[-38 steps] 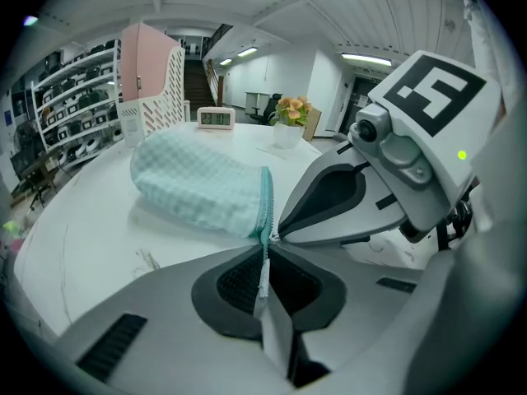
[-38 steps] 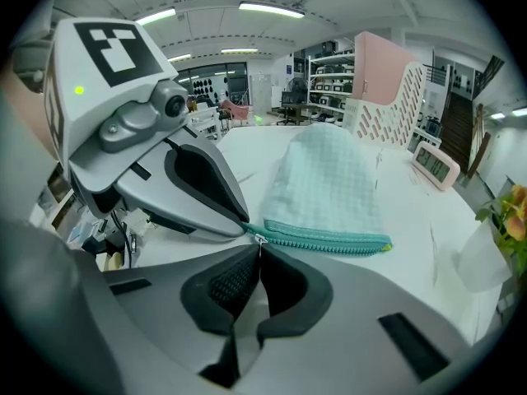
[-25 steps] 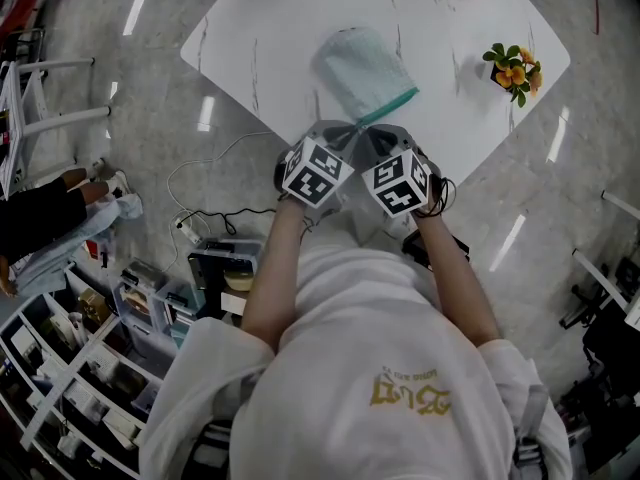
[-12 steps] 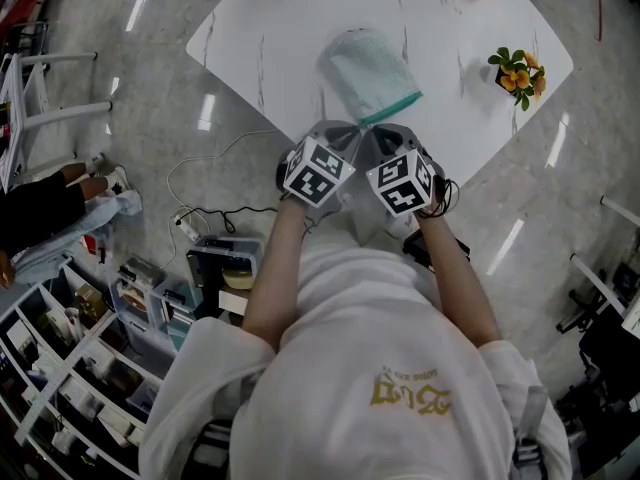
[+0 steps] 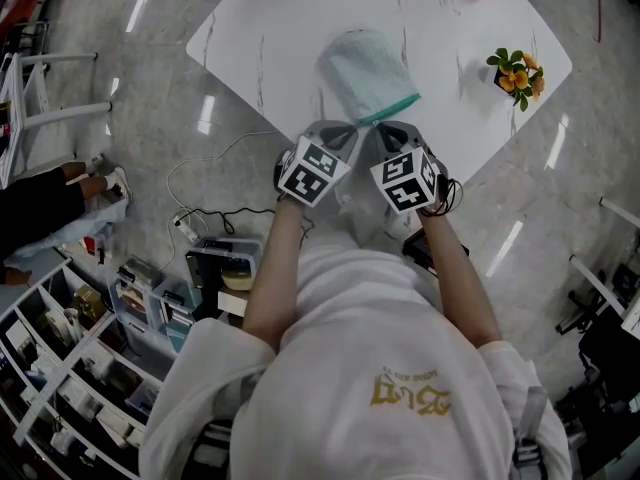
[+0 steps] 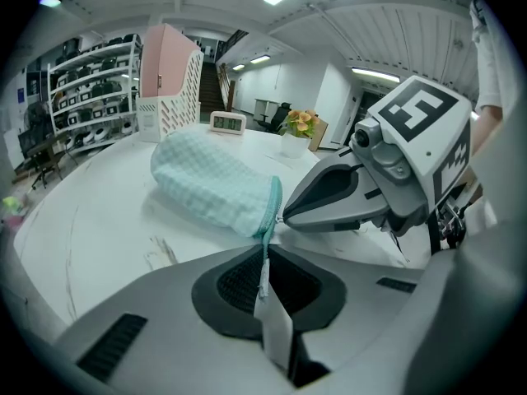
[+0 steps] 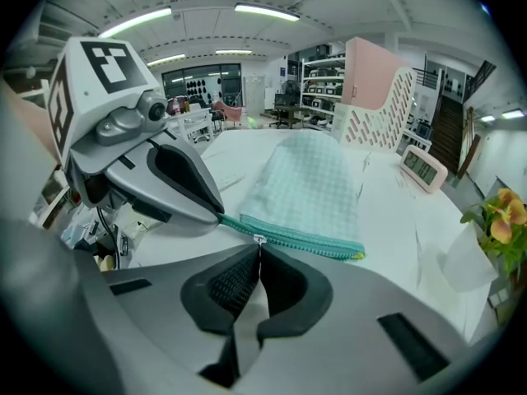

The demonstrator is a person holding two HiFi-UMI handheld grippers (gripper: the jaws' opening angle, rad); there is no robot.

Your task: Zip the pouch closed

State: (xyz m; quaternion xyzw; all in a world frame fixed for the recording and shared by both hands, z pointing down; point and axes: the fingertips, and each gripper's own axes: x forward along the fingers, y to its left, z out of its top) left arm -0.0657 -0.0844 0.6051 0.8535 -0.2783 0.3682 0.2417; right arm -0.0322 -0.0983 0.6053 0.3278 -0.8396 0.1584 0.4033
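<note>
Head view: a soft, pale checked fabric pouch (image 5: 366,63) with a teal zipper (image 5: 392,108) lies on the white veined table (image 5: 270,38), and both hands angle down at its near edge. Left gripper view: the left gripper (image 6: 265,252) clamps the zipper's tape end. Right gripper view: the right gripper (image 7: 257,252) is pinched on the small metal zipper pull (image 7: 259,239).

Gold lettering (image 5: 410,393) on the person's white shirt (image 5: 340,308) is too blurred to read; digits on the far desk clock (image 7: 424,169) are illegible.

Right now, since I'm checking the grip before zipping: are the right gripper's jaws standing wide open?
No, the right gripper has its jaws pressed together on the zipper pull of the pouch.
</note>
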